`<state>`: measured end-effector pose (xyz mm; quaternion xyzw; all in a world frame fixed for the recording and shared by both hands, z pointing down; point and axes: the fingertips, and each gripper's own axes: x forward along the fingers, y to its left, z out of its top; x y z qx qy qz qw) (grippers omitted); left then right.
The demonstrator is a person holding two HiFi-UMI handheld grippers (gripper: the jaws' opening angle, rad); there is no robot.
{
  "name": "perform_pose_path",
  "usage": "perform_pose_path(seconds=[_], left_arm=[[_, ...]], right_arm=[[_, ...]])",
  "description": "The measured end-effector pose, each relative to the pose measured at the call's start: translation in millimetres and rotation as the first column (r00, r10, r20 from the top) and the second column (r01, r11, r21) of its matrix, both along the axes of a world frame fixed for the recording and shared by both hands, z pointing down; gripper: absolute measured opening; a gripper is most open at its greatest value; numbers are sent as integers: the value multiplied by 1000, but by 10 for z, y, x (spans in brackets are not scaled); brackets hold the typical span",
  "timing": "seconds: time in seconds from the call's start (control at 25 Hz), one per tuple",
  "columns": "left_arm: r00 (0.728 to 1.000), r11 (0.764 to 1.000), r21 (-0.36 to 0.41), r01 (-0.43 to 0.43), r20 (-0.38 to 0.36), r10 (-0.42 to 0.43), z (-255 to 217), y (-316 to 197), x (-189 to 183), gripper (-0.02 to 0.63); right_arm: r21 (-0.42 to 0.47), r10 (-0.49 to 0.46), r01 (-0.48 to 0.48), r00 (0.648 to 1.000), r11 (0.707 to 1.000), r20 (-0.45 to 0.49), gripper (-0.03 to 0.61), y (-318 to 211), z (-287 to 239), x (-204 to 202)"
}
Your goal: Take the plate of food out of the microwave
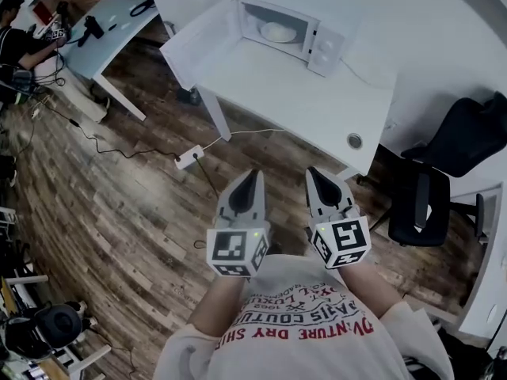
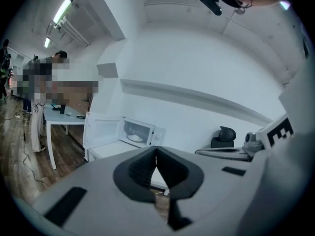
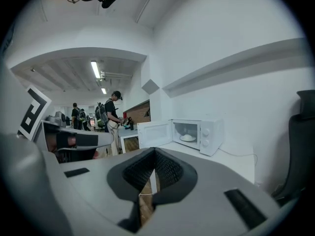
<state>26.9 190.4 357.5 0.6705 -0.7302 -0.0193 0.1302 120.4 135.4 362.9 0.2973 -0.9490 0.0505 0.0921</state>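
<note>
**Step in hand: approach.** The left gripper (image 1: 250, 182) and the right gripper (image 1: 318, 182) are held side by side in front of the person's chest. Both have their jaws pressed together with nothing between them. The plate of food (image 1: 278, 32) sits inside the microwave (image 1: 317, 42), at 12 o'clock from the grippers and well apart from them. The microwave door (image 1: 200, 44) is swung out toward 9 o'clock, so the cavity is exposed.

**Recommendation.**
- Close the distance first.
- Part the jaws before reaching the cavity.
- Enter level and take the plate by its near rim.
- Steady the opposite rim with the second gripper so the food does not slide.
- Keep the plate flat on withdrawal.

**Surroundings.**
- The white table (image 1: 301, 105) carries the microwave at its far end.
- A power strip (image 1: 188, 157) with its cable lies on the wood floor (image 1: 119, 212) at 10 o'clock of the left gripper. I judge it a trip risk on the way in.
- A black office chair (image 1: 444, 172) stands at 3 o'clock, just beside the table corner.
- The open door limits access from the 9 o'clock side, so a straight approach is advised.
</note>
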Motion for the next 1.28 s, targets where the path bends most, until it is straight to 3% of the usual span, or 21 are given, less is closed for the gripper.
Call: perform_pose_path(seconds=[0.28, 0.64, 0.92, 1.28], left_arm=[[999, 999, -9, -42, -6, 42, -11, -386, -717, 8], [999, 999, -16, -31, -19, 31, 209, -943, -1185, 8], [997, 1000, 16, -23, 70, 21, 110, -1767, -1490, 8], [997, 999, -19, -41, 66, 42, 82, -2978, -1795, 8]], right_arm=[[-12, 38, -38, 999, 999, 7, 12, -331, -20, -742], [-26, 45, -45, 999, 999, -1, 12, -956, 167, -1193], [-9, 51, -51, 998, 999, 21, 12, -1924, 133, -1520], [-38, 28, -27, 999, 999, 19, 12, -2976, 113, -1865]])
